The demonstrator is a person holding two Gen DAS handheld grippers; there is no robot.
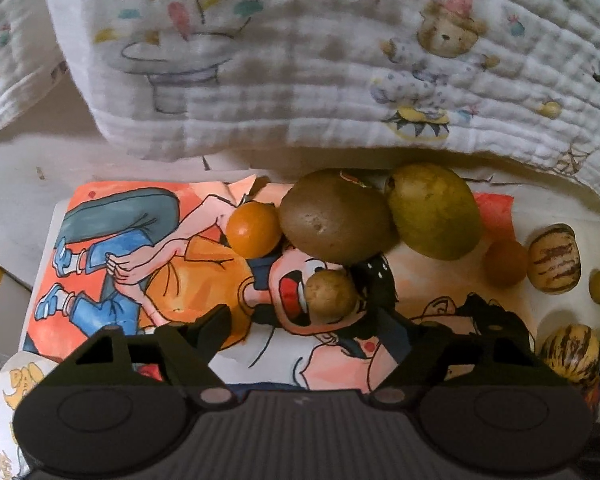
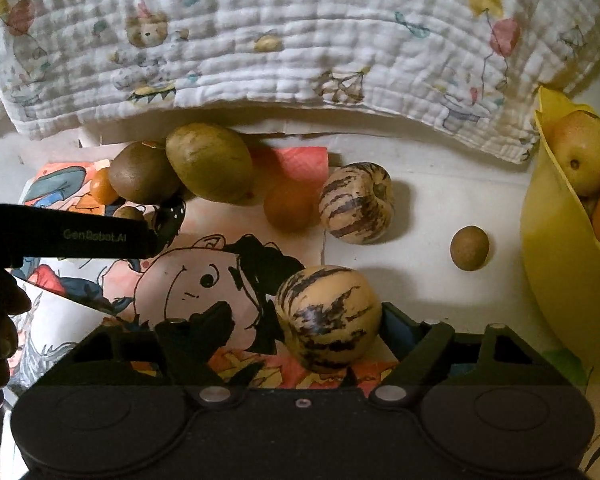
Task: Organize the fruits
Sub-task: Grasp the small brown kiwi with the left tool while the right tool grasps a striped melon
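My left gripper [image 1: 300, 320] is open, its fingers either side of a small brown round fruit [image 1: 331, 293] on a cartoon paper [image 1: 148, 264]. Behind it lie a brown kiwi [image 1: 336, 220], a small orange fruit [image 1: 254, 230] and a green-brown fruit [image 1: 434, 212]. My right gripper [image 2: 308, 320] is open around a striped cream melon [image 2: 328, 316], not closed on it. A second striped melon [image 2: 356, 202], an orange fruit [image 2: 288, 204] and a small brown fruit [image 2: 470, 248] lie beyond. A yellow bowl [image 2: 556, 248] at right holds a yellow-red fruit [image 2: 584, 152].
A white printed baby cloth [image 2: 300, 40] hangs across the back in both views. The left gripper's arm [image 2: 68, 236] crosses the left side of the right wrist view. The white tabletop [image 2: 440, 200] lies between the paper and the bowl.
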